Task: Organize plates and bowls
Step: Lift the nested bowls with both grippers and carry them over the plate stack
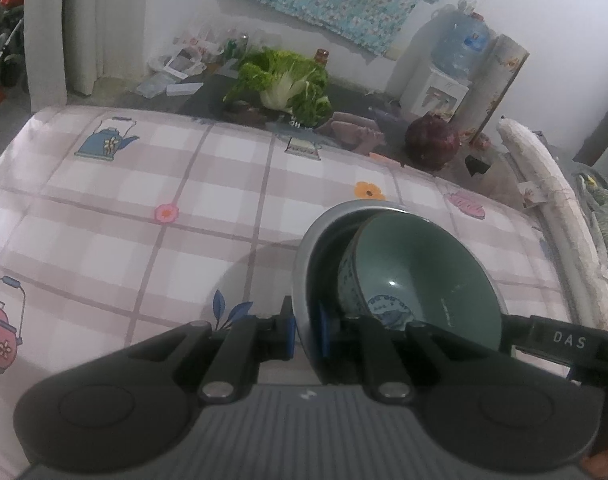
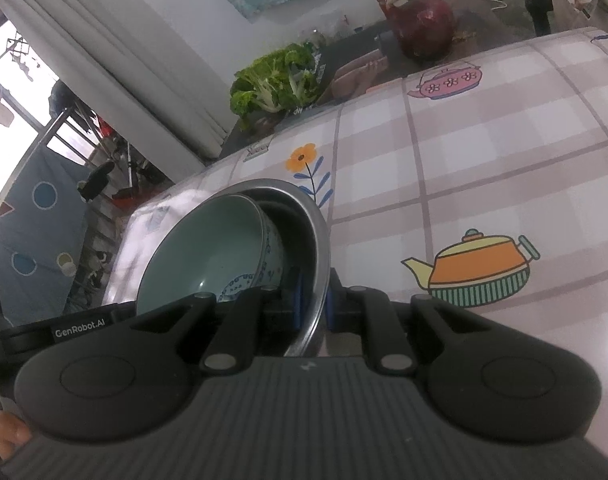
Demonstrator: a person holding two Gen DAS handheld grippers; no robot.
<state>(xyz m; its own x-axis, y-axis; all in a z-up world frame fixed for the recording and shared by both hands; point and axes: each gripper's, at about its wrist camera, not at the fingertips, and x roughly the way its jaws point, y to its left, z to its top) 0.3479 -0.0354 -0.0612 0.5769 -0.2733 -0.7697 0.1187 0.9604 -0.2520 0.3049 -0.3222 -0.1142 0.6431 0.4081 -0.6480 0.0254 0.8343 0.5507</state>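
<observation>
Pinching opposite rims, left gripper (image 1: 306,326) and right gripper (image 2: 314,300) clamp the steel bowl (image 1: 304,264).

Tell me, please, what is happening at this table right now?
A person is holding a round grey metal bowl with both handheld grippers at once. The left gripper has its jaws shut on one side of the rim, and the right gripper is shut on the opposite side. A pale green ceramic bowl with a blue pattern outside sits nested and tilted inside it. They are over the pink checked tablecloth with teapot prints.
</observation>
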